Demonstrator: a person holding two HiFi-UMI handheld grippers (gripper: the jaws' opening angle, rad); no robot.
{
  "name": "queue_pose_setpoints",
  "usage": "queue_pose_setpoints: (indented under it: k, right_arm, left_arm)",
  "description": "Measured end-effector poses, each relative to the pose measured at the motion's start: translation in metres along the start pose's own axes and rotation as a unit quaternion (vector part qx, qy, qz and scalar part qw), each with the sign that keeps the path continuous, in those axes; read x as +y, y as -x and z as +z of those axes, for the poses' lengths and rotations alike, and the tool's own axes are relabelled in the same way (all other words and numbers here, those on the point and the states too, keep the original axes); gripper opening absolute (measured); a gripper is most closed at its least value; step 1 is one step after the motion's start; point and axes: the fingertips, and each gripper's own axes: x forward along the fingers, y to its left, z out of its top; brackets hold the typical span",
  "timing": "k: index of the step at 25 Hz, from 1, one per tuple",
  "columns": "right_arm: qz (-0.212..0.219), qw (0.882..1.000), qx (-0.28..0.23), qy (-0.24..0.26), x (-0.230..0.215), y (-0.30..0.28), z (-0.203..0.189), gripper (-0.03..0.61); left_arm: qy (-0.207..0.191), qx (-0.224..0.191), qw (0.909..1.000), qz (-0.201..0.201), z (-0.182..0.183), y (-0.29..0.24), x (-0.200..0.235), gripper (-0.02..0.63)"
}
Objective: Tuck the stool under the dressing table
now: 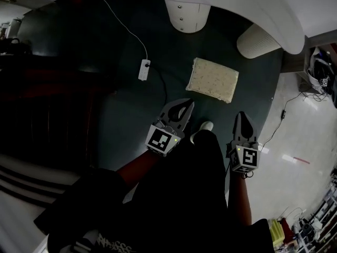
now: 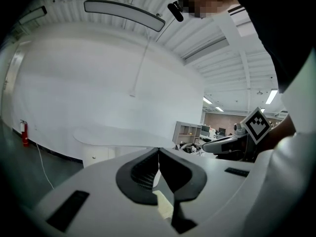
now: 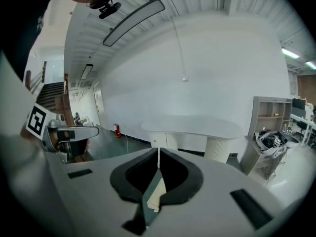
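**Stool seen out in front of the dressing table, both claws closed and empty**
A white power strip [image 1: 144, 69] was seen on the dark floor [image 1: 126, 109], left of the cream-topped stool [image 1: 212, 79]. The stool was set toward that floor's far edge, just short of the dressing table [image 1: 247, 4], facing the gap between its two supports. The left gripper [image 1: 186, 106] and right gripper [image 1: 241, 116] were held nearer the person, jaws pressed together on nothing.

Dark green floor [image 1: 105, 78] with power strip [image 1: 144, 69] far left; white wall [image 3: 222, 73], long lamp [image 3: 133, 21] overhead, shelf [image 3: 269, 117] right.
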Motion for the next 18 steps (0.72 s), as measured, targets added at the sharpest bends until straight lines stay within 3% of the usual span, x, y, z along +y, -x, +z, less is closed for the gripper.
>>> queue_pose_setpoints:
  k: [7,10,15,18]
  right_arm:
    - [0.030,0.999,0.038,-0.007,-0.013,-0.045,-0.029,0.040]
    - [0.041,0.999,0.026,-0.006,-0.024,-0.063,-0.027,0.040]
    - [0.070,0.998,-0.003,0.006,-0.062,-0.088,-0.005,0.040]
    - [0.072,0.997,-0.003,0.016,-0.088,-0.105,0.001,0.040]
  left_arm:
    - [0.007,0.028,0.9996,-0.001,-0.016,-0.029,0.026,0.015]
    - [-0.015,0.044,0.9989,0.007,-0.019,-0.045,0.030,0.015]
    - [0.016,0.064,0.9975,0.027,-0.033,-0.078,0.036,0.015]
    - [-0.005,0.056,0.9978,0.035,-0.029,-0.096,0.040,0.015]
